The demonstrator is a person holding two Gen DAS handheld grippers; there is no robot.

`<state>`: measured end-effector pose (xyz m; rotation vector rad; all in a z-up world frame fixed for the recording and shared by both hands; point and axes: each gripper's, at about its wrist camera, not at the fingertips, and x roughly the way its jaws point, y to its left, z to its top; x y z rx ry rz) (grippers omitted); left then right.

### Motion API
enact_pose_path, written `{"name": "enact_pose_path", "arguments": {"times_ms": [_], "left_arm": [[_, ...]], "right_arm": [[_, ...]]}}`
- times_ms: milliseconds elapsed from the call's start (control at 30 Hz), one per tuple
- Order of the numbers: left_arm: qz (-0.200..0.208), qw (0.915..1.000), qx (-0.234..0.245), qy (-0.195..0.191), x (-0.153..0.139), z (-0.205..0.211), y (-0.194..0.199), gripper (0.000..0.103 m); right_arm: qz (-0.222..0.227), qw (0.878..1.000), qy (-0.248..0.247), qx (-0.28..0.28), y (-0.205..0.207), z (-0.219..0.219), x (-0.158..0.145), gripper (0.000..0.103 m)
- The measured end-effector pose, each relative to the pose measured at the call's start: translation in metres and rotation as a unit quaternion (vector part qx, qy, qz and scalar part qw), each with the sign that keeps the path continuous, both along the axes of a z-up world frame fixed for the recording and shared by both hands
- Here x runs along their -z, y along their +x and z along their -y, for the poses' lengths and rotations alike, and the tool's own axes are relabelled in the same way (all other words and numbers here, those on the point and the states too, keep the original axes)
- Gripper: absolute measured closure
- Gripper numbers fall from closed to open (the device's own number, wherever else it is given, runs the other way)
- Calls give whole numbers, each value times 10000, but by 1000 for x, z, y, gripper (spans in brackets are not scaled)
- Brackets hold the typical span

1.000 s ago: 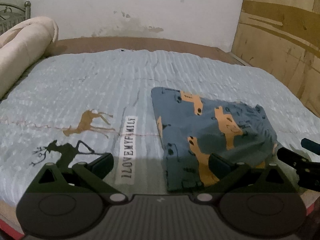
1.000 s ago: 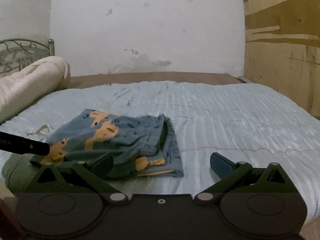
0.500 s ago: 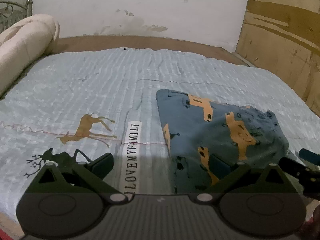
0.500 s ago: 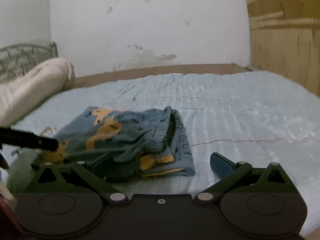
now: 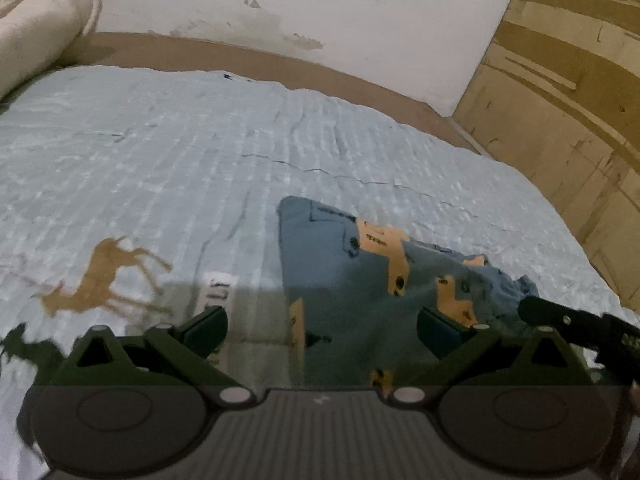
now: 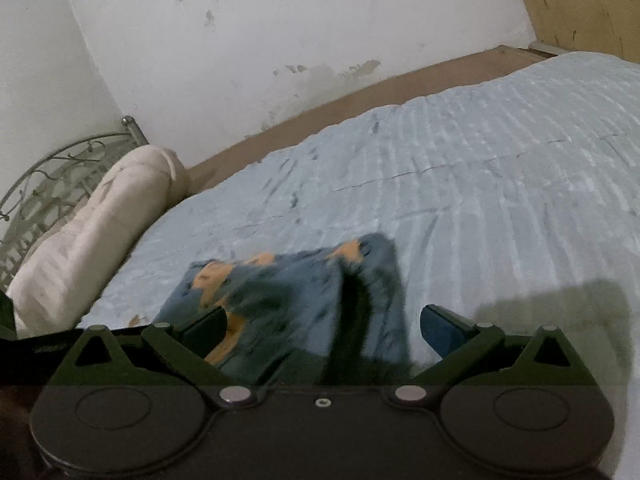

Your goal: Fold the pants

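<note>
The folded pants (image 5: pixel 372 280) are seen just beyond both spread grippers (image 5: pixel 322 322) (image 6: pixel 324 322), their long axis running near to far.

Blue pants (image 5: pixel 352 280) orange-printed, pale blue bedspread (image 5: pixel 160 160) brown deer

Pretty sure we're in a home bedroom: bed with a pale blue quilted bedspread (image 5: pixel 200 152), rolled cream blanket (image 6: pixel 100 232), wrought-iron headboard (image 6: pixel 48 176), stained white wall (image 6: pixel 280 32).

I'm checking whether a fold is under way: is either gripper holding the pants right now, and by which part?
Nothing is held. Left gripper and right gripper are both open over the folded pants.
</note>
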<state>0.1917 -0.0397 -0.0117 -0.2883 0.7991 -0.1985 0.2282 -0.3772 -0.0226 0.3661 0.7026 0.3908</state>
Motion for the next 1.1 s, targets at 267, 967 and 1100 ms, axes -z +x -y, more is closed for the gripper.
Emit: {"name": "enact_pose_path", "arguments": {"times_ms": [267,967,1100], "left_arm": [[-173,9998,26,-20,9,8,12,1],[-275,9985,118,-453,0,-2,5,23],[-296,9987,-2,-408,-1,-3,5,61]], "right_arm": [[-217,9990,384,27,13,9,15,1],[52,9988,309,369,-8,3,18,42],[51,9984,284,481,-9,4,18,48]]}}
